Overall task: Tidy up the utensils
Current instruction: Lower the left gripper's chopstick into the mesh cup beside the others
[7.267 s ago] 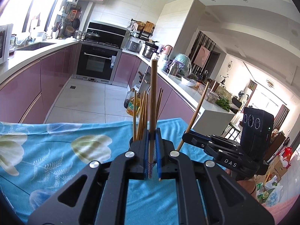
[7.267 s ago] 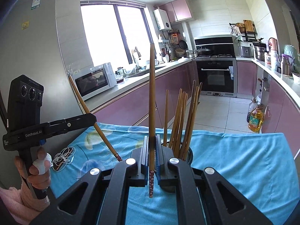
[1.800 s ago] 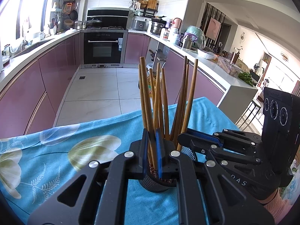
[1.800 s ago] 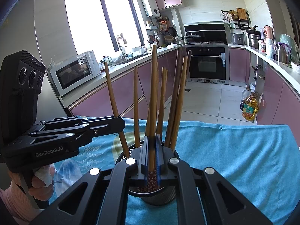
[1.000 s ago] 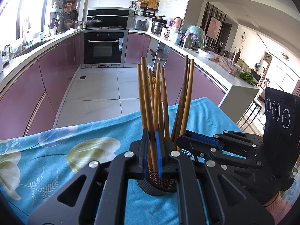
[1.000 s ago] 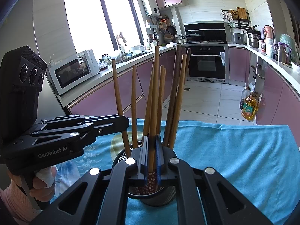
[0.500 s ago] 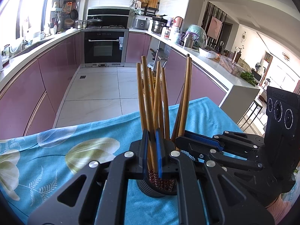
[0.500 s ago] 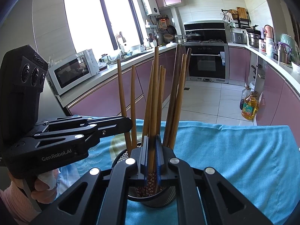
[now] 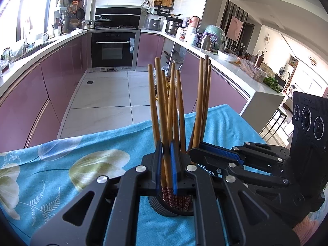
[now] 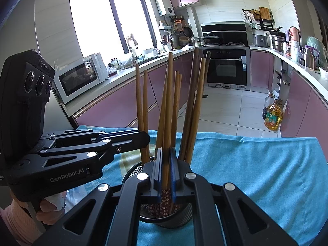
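Note:
A black mesh holder [image 9: 164, 209] stands on the blue flowered cloth with several wooden chopsticks upright in it. My left gripper [image 9: 165, 149] is shut on one chopstick [image 9: 161, 102] right above the holder, and the stick's patterned lower end is down inside. My right gripper [image 10: 166, 157] is shut on another chopstick [image 10: 169, 102] over the same holder [image 10: 131, 172], its patterned end also inside. In the right wrist view the left gripper [image 10: 144, 141] comes in from the left at the rim. In the left wrist view the right gripper [image 9: 194, 151] comes in from the right.
The table wears a blue cloth [image 10: 256, 164] and ends just past the holder, with kitchen floor beyond. A hand [image 10: 51, 207] holds the left tool's grip. An oil bottle [image 10: 272, 114] stands on the floor, a microwave [image 10: 82, 78] on the left counter.
The left gripper has crept closer to the holder with its chopstick, which now stands more upright. The right gripper has kept still.

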